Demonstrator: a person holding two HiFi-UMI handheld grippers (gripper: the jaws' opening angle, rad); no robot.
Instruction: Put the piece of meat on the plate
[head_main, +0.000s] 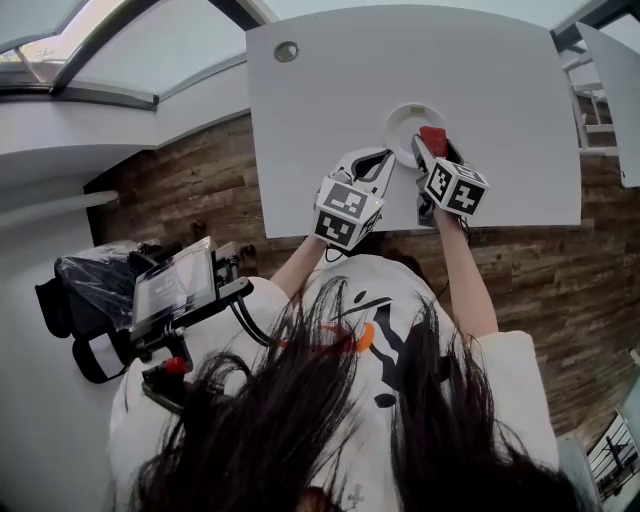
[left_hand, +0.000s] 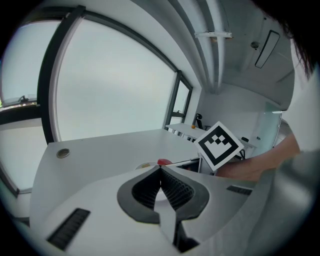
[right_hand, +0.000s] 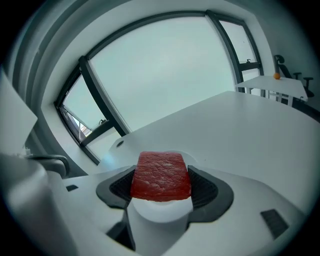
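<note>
Looking from nearest to farthest, the person's dark hair (head_main: 300, 430) fills the bottom of the head view, and both forearms reach up toward the middle of the frame.

The left gripper (left_hand: 160, 169) has its jaws pressed together with nothing between them. It sits just beside the lower left of the plate (head_main: 403, 122).

The right gripper (head_main: 431, 150) comes in from the lower right. Its ribbed pads pinch the piece of meat (right_hand: 161, 176), a red slab filling the gap between the jaws in the right gripper view.

In the head view the meat sits over the plate's right side, within or at its rim. No view settles whether its underside touches the plate or hangs just clear.

The plate lies on the white table (head_main: 330, 90), near the edge closest to the person. It looks bare apart from the meat above it. A round grommet (head_main: 287, 51) shows farther off, at the table's upper left.

My judgement is that the carry is as good as finished, since the meat is at the plate. It is not delivered, because the jaws are clamped on it. What seems left is settling it flat, spreading the jaws and drawing the gripper clear without dragging the slab off.
</note>
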